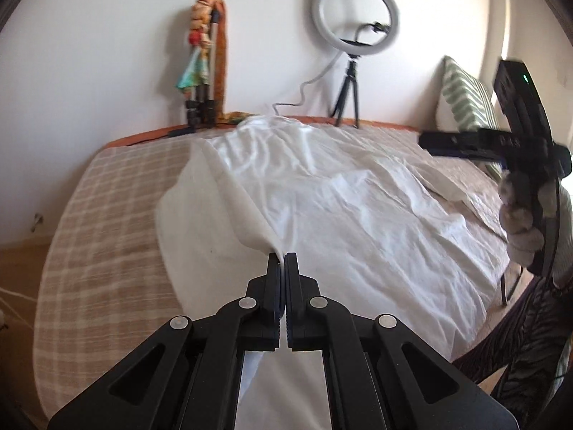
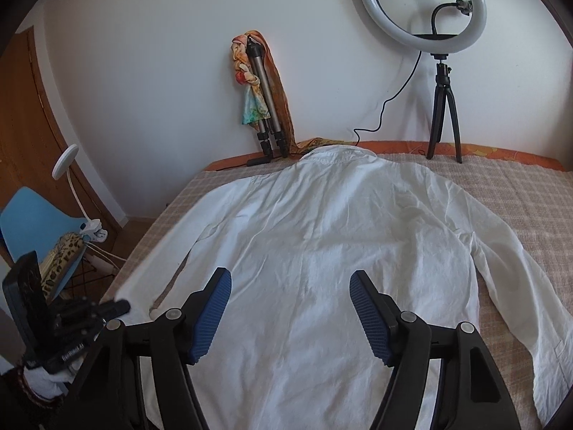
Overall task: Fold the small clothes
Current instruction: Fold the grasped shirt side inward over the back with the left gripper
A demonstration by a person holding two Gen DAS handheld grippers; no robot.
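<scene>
One shirt: a white shirt (image 2: 322,236) lay back-up on the checked bedspread (image 2: 530,193), collar toward the wall, both sleeves spread out to the sides. Laid flat like that so the sides could be folded in, I'd guess.
Left gripper (image 1: 283,258): fingers pinched together on a bit of the shirt's edge, and the cloth rose off the bedspread in a ridge running toward the collar. Looked like the start of a fold across the shirt's back.
Right gripper (image 2: 290,279): fingers wide apart, holding nothing, hovering over the shirt's lower back. Probably waiting to pin or grab the hem.
Progress: barely begun, sleeves weren't tucked yet.
Risk: thin cloth could slip out of that small pinch.
Behind the shirt: ring light (image 2: 422,7) on a small tripod and a folded tripod (image 2: 265,96) draped with a scarf, both past the collar by the wall.
</scene>
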